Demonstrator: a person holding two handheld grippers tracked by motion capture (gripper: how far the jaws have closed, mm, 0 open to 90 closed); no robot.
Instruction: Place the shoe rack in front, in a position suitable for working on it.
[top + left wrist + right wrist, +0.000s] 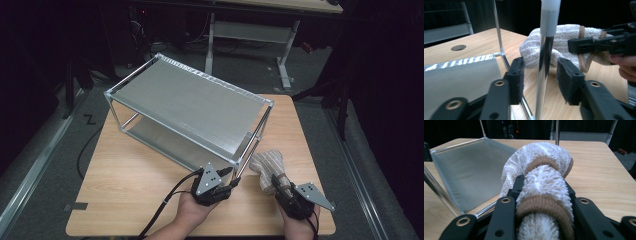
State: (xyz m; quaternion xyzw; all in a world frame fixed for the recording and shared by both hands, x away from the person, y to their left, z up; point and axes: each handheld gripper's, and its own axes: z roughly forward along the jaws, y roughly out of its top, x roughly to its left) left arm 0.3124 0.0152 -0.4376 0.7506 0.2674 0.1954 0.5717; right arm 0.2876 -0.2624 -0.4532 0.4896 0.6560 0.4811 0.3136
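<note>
A two-shelf metal rack (190,105) stands at an angle on the wooden table (130,185). My left gripper (234,181) sits at the rack's near right corner. In the left gripper view its jaws (540,77) stand on either side of the shiny corner post (546,50), with a gap at each pad. A rolled white terry cloth (267,162) with tan bands lies just right of that post. My right gripper (281,184) is shut on the cloth's near end, and in the right gripper view the cloth (544,162) bulges out past the jaws (544,188).
The rack's lower shelf (469,170) lies left of the cloth, close to the tabletop. The table has a round cable hole (458,47). Behind the table stand a white-legged desk (285,55) and dark floor.
</note>
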